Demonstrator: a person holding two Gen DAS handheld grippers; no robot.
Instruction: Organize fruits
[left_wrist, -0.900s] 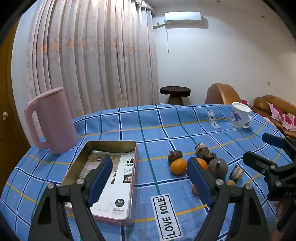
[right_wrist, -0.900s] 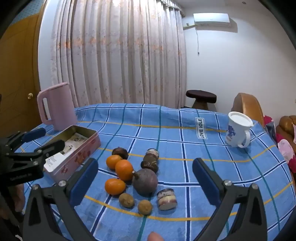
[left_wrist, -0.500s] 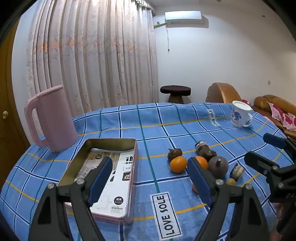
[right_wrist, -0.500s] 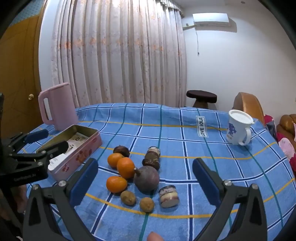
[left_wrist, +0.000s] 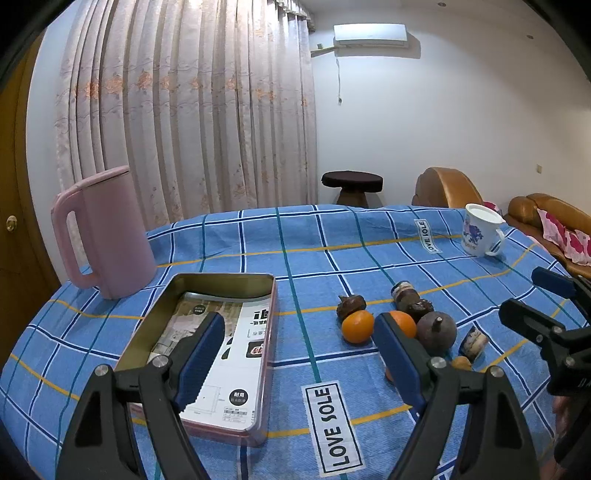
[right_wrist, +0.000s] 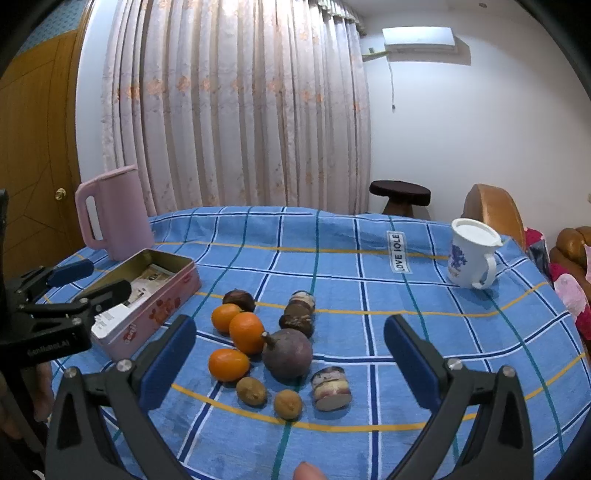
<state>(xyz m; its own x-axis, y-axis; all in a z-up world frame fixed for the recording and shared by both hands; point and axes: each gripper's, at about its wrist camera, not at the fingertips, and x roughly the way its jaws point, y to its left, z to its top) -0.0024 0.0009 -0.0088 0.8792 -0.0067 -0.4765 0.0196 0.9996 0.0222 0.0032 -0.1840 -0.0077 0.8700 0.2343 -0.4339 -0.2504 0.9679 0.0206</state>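
Note:
A cluster of fruit lies on the blue checked tablecloth: three oranges (right_wrist: 246, 332), a purple mangosteen (right_wrist: 288, 354), two small brown fruits (right_wrist: 251, 390) and several dark or sliced pieces (right_wrist: 331, 383). The oranges (left_wrist: 357, 326) and the mangosteen (left_wrist: 436, 332) also show in the left wrist view. An open pink tin (left_wrist: 207, 347) with printed paper inside sits left of the fruit; it also shows in the right wrist view (right_wrist: 147, 299). My left gripper (left_wrist: 301, 354) is open and empty, above the tin's right edge. My right gripper (right_wrist: 290, 358) is open and empty, hovering over the fruit.
A pink jug (left_wrist: 103, 236) stands at the back left behind the tin. A white mug (right_wrist: 469, 258) stands at the back right. A stool (right_wrist: 400, 192) and a brown sofa (left_wrist: 546, 214) lie beyond the table's far edge.
Both grippers have risen and pulled back slightly, so the fruit and tin sit a little lower in view. Nothing was grasped or moved.

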